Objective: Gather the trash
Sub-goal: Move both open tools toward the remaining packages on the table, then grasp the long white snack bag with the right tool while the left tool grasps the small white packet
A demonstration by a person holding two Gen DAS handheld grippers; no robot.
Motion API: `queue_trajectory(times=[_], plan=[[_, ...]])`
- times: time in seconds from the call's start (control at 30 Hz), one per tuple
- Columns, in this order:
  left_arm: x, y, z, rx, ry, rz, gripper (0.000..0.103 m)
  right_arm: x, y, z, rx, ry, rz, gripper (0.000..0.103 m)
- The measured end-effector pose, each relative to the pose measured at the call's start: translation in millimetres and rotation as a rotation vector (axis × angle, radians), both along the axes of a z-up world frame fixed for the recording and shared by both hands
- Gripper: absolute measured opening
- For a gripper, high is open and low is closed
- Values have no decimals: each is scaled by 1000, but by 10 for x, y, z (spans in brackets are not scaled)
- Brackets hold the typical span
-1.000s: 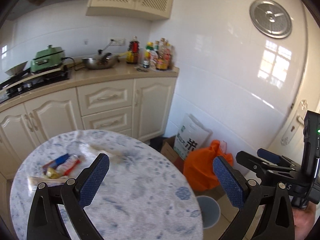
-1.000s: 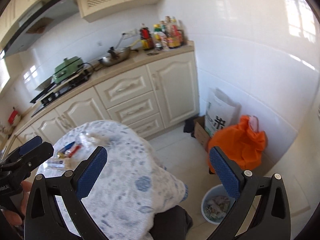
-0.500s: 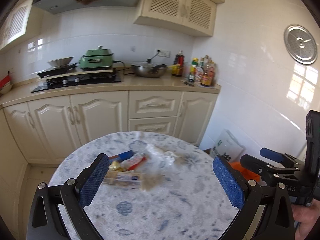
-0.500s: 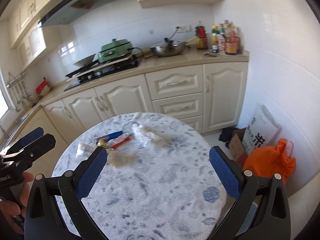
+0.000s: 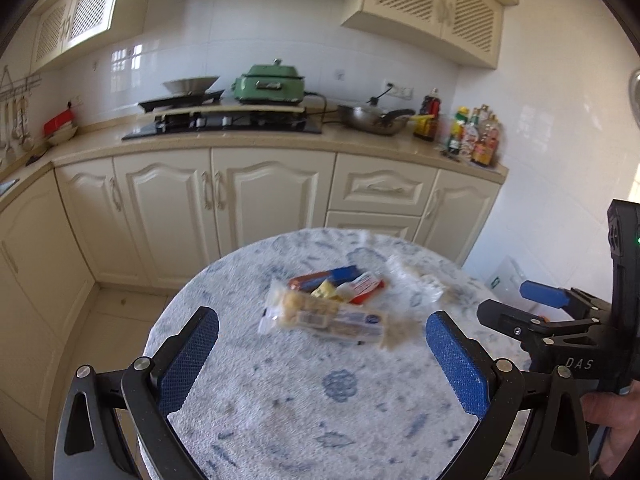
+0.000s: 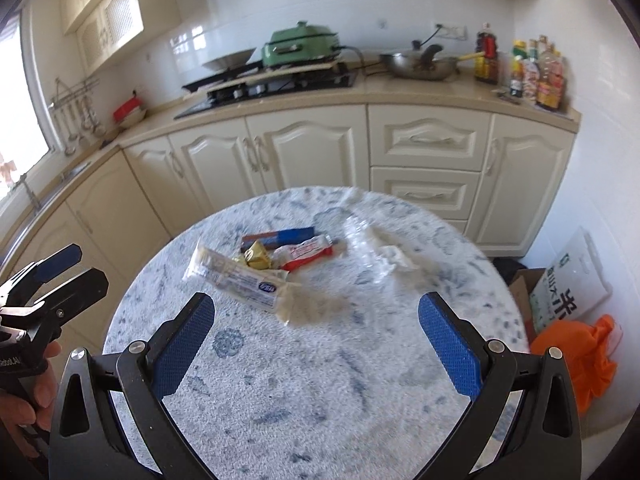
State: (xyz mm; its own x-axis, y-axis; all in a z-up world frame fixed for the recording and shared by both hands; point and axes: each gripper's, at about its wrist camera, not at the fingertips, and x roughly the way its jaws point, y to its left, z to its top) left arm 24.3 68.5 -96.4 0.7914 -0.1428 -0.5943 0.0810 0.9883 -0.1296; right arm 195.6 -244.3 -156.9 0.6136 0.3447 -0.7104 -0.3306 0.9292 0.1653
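Several pieces of trash lie on a round table with a blue-white cloth (image 5: 320, 408) (image 6: 320, 380): a long clear snack wrapper (image 5: 324, 318) (image 6: 236, 276), a red-white wrapper (image 5: 366, 286) (image 6: 306, 254), a blue-brown bar wrapper (image 5: 326, 276) (image 6: 280, 236), a yellow foil piece (image 6: 258, 260) and crumpled clear plastic (image 5: 412, 280) (image 6: 372, 256). My left gripper (image 5: 322, 354) is open and empty above the table's near side. My right gripper (image 6: 316, 344) is open and empty, likewise short of the trash. Each gripper also shows in the other's view, the right (image 5: 540, 312) and the left (image 6: 52, 276).
Cream kitchen cabinets (image 5: 240, 196) and a counter with a stove, a green pot (image 5: 272, 84), a pan and bottles stand behind the table. On the floor to the right are an orange bag (image 6: 576, 356), a white bag (image 6: 568, 292) and a cardboard box.
Both views have swung left from the floor bags and bin to the table. The trash now sits centred ahead of both grippers and closer. Both grippers stay open.
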Motion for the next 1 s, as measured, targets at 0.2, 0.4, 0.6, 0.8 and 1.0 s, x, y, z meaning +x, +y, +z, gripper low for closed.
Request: queue_trajectory(times=[0.2,0.4,0.6,0.8,1.0], plan=[[310,197,-264,3,74,54,102,297,366,-390,-40,71,106,103],[627,318,-472,28,113,90,102,544,777,-708,-85,108,207,103],[896,479,-646,26,159,134,102,760,1168,-989,-149,119,316,99],[1116,466,-753,25,191,122,102,885,1285,-1122,-131,157,362,52],[1291,308,-827,31,197,72,102,833,996,-1107,-50,195,317,35]])
